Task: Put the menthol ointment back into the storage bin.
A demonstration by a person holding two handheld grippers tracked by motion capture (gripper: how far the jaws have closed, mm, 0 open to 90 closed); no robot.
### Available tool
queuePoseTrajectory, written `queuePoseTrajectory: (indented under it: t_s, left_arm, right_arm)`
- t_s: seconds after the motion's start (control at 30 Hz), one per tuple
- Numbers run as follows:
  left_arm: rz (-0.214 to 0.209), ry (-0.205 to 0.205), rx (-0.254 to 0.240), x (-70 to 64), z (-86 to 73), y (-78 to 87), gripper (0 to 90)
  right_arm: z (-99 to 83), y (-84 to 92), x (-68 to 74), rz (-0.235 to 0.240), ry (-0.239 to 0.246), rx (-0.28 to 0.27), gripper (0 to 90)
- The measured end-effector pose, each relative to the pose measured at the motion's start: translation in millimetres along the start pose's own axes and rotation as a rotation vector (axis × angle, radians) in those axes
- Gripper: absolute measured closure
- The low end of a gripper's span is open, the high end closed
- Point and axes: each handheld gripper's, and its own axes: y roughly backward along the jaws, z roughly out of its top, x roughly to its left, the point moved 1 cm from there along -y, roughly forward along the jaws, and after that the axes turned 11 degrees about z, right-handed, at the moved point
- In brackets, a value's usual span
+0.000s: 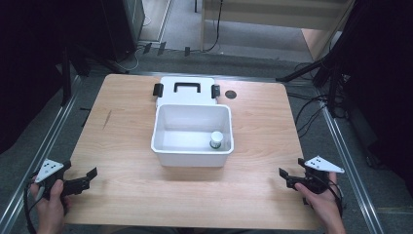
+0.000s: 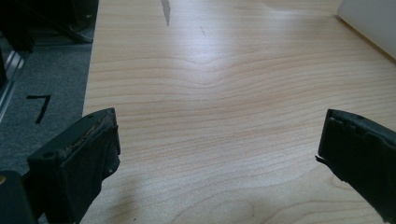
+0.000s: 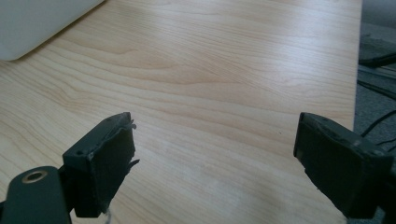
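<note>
A wooden table [image 1: 131,126] with pale grain spans the high view, its surface also running under both gripper views. At its middle sits a white open box [image 1: 192,146], a rectangular bin with rounded corners, and just beyond its far wall lies the box's white lid [image 1: 187,90], flat on the table, with a black handle in its centre and a black latch at each end. A near corner of the box's wall shows at the far right of the left gripper view [image 2: 373,28] and at the far left of the right gripper view [image 3: 37,23]. Inside the box, in the near right corner, a small jar [image 1: 216,140] with a white cap and a dark green body stands upright close to the right wall. A small dark round spot [image 1: 231,94] lies on the table just right of the lid. At the near left corner of the table the person's left hand [image 1: 48,202] comes up from the bottom edge, wrist low, holding the left gripper [image 1: 90,176] over the table's edge with its jaws pointing right and slightly away, toward the box; the jaws stand wide apart with nothing between them, as the left gripper view [image 2: 219,140] also shows. At the near right corner the right hand [image 1: 324,200] mirrors this, holding the right gripper [image 1: 286,176] with its jaws pointing left toward the middle, likewise spread wide and empty, bare wood between them in the right gripper view [image 3: 215,149]. Both grippers are well apart from the box.
</note>
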Motion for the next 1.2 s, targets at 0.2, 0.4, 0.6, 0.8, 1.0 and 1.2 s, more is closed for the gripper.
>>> queuePoseTrajectory:
  t_s: [0.2,0.4,0.6,0.8,1.0,1.2]
  left_arm:
    - [-0.001,0.001,-0.001,-0.1,0.0,0.0,0.0]
    - [0.0,0.0,0.002,-0.1,0.0,0.0,0.0]
    - [0.002,0.0,0.001,-0.5,0.0,-0.2,0.0]
    - [-0.007,0.003,0.002,0.3,0.0,-0.2,0.0]
    - [-0.003,0.007,-0.001,0.8,0.1,-0.2,0.0]
    - [0.005,0.004,0.005,-0.1,0.0,0.0,0.0]
  right_arm:
    - [-12.4,6.6,3.3,-0.045,-0.01,-0.012,12.6]
    - [-26.6,15.4,3.3,-0.157,-0.067,-0.061,12.7]
    - [-35.4,26.3,-2.7,-0.228,-0.126,-0.108,12.7]
    - [-34.4,24.6,-3.5,-0.232,-0.182,-0.126,12.8]
    - [-32.5,19.2,4.5,-0.295,-0.123,-0.093,13.7]
    - [-33.9,22.8,2.0,-0.26,-0.142,-0.127,13.7]
